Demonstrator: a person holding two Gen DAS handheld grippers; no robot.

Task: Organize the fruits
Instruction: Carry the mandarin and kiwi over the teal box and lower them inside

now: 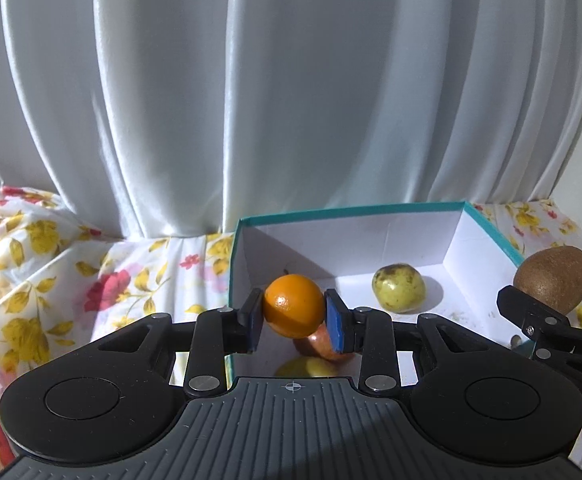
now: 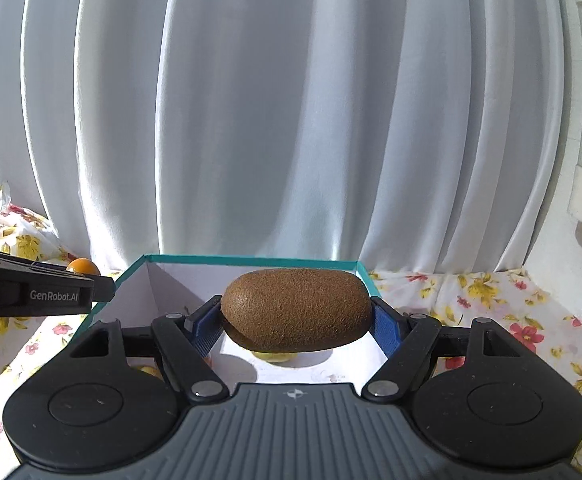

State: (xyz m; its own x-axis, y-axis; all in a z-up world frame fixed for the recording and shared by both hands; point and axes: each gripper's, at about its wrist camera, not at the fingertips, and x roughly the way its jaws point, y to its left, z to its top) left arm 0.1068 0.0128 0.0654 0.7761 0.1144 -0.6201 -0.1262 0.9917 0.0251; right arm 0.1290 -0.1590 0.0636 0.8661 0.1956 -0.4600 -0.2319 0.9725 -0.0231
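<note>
1. Your left gripper (image 1: 294, 316) is clamped on the orange (image 1: 293, 305). The two blue pads press its sides, so the fruit sits exactly between the fingers and a little forward of them.
2. Your right gripper (image 2: 296, 322) is clamped on the kiwi (image 2: 296, 310). The long axis of the kiwi lies across the claw, from one pad to the other, so the pads hold it by its two ends.
3. The box (image 1: 487, 222) with the teal rim is in front of and below both claws. In my judgement this is the relation that decides the coming move: each fruit hangs above the open box, so the way to go is down and slightly forward.
4. Below the left claw, inside the box, a yellow-green fruit (image 1: 398, 288) rests ahead and to the right, and a reddish fruit (image 1: 323, 346) lies directly under the orange. I think you should aim for the bare floor between them.
5. Both grippers point forward and somewhat downward, side by side and near each other; in the left view the right claw with the kiwi appears at the right edge. Neither hand seems clearly nearer to the box.
</note>
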